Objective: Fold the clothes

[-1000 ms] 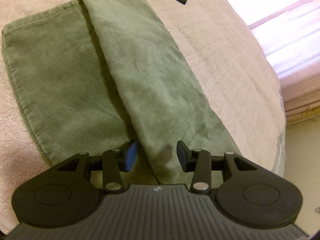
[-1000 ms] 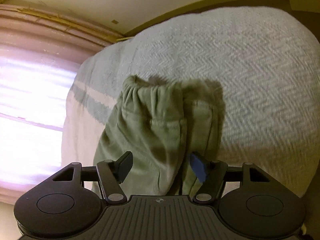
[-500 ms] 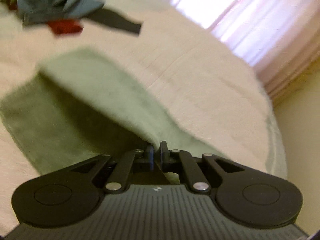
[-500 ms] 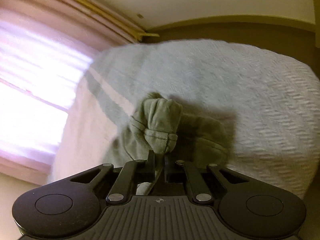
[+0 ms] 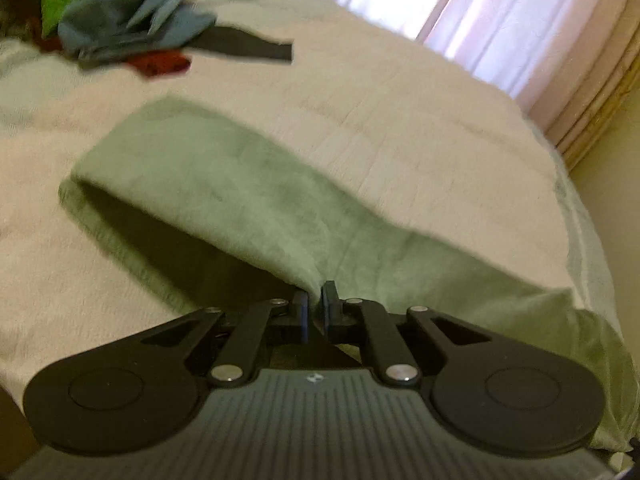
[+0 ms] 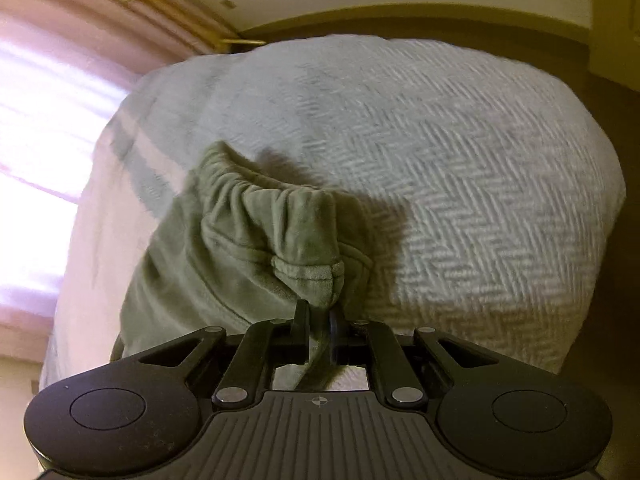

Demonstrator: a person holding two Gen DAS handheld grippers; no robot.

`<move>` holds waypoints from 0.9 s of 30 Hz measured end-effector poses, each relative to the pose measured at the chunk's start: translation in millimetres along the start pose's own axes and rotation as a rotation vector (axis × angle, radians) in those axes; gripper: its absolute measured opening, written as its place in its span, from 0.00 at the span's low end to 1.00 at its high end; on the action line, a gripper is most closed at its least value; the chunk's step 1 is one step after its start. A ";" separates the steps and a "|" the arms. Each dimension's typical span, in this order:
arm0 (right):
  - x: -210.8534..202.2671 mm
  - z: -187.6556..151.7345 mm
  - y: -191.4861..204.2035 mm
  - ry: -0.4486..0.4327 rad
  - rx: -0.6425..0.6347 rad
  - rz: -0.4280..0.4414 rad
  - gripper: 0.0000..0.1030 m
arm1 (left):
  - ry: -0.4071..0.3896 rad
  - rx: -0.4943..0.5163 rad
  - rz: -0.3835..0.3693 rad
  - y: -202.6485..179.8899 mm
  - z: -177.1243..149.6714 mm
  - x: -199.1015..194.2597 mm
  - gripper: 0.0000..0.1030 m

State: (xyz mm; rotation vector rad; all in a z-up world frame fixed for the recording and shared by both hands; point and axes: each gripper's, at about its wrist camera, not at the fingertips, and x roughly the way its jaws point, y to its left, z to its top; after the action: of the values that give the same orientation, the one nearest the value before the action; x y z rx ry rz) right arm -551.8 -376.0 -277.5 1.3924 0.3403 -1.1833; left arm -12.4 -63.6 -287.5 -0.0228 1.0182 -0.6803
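Green trousers (image 5: 256, 200) lie on the bed (image 5: 420, 120); left gripper (image 5: 315, 312) jaws pinch a lifted leg edge, right gripper (image 6: 319, 330) jaws clamp the gathered waistband (image 6: 280, 224).

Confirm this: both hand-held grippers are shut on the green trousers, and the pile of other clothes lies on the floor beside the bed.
One thing is wrong: the pile of other clothes lies on the bed, not on the floor, as the left wrist view shows. The rest holds: the left hand-held gripper and right hand-held gripper are both shut on the green trousers.
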 end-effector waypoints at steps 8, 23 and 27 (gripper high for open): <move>-4.8 2.9 6.6 0.000 -0.007 -0.012 0.07 | 0.023 -0.222 0.065 41.8 13.8 19.1 0.32; -3.8 13.3 23.0 -0.014 -0.036 -0.043 0.07 | -0.093 -0.273 0.101 93.2 38.5 5.5 0.05; -9.2 11.5 22.2 -0.025 -0.033 -0.027 0.07 | -0.061 -0.257 0.119 95.1 39.3 16.5 0.05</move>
State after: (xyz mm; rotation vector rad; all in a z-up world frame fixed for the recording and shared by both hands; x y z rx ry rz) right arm -543.4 -387.3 -254.9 1.3475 0.3610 -1.2111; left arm 72.9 -8.0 -309.7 -0.2047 1.0344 -0.4348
